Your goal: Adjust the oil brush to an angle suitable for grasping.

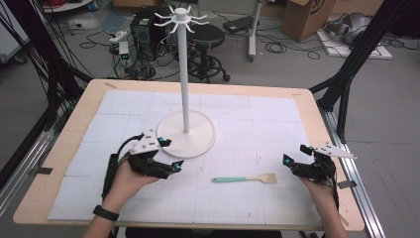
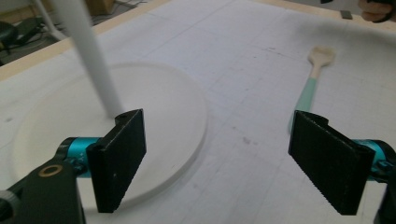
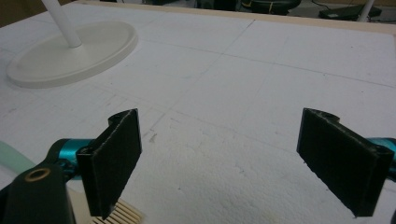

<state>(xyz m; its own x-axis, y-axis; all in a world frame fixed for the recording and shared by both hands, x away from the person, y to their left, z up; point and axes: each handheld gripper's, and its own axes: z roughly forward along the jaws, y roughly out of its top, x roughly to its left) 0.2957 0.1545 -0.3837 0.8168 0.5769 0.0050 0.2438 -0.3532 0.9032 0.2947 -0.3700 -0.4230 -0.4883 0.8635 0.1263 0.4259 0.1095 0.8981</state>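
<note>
Spatula (image 1: 245, 179): flat on worktop (image 1: 277, 124), between left gripper (image 1: 168, 154) and right gripper (image 1: 295, 153), both wide open, empty. Risk: thin handle skidding from pinch; stand (image 1: 185, 130) close, knockable.

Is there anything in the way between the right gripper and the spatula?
Nothing visible. The spatula lies flat on the white mat, and only bare mat separates it from the right gripper, whose fingers stand open beside its wooden end.
</note>
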